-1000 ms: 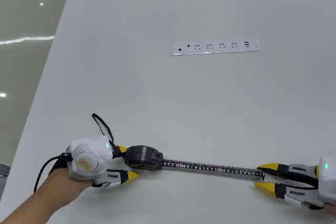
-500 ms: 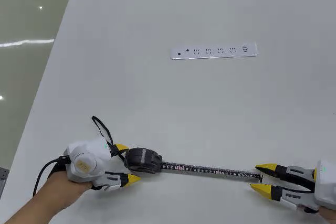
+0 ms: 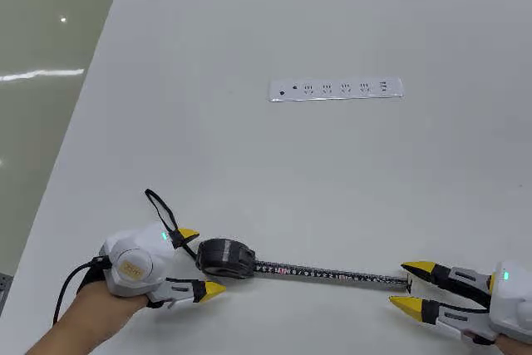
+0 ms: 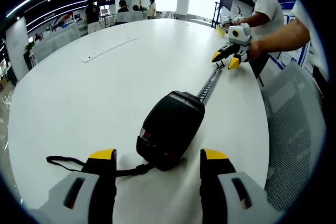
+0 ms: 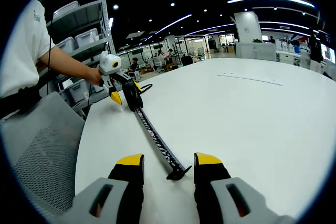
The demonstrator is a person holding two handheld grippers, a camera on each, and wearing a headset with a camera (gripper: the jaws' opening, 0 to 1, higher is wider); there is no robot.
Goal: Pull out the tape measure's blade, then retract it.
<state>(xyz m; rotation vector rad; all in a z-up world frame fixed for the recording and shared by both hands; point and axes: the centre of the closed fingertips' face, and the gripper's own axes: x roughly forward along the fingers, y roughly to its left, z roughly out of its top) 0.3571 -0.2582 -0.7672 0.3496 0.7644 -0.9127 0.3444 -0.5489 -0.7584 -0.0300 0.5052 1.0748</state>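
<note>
Left tongs (image 3: 199, 262) released: jaws spread wide, yellow tips either side of the tape measure case (image 3: 226, 258), with a gap visible on both sides in the left gripper view, so no grip. The case is black and lies on the white counter (image 3: 291, 164) near the front edge, left of centre. Its black wrist strap (image 3: 162, 205) loops back past the left tongs. The blade (image 3: 324, 273) is pulled out, lying flat on the counter and running from the case straight to the right. Right tongs (image 3: 409, 284) also released, jaws apart. The blade's end hook (image 5: 178, 171) sits on the counter between the two yellow tips; neither tip is clamping it. The two tongs are well apart, facing each other along the blade. A white power strip (image 3: 335, 89) lies further back on the counter, well clear of the tape.
</note>
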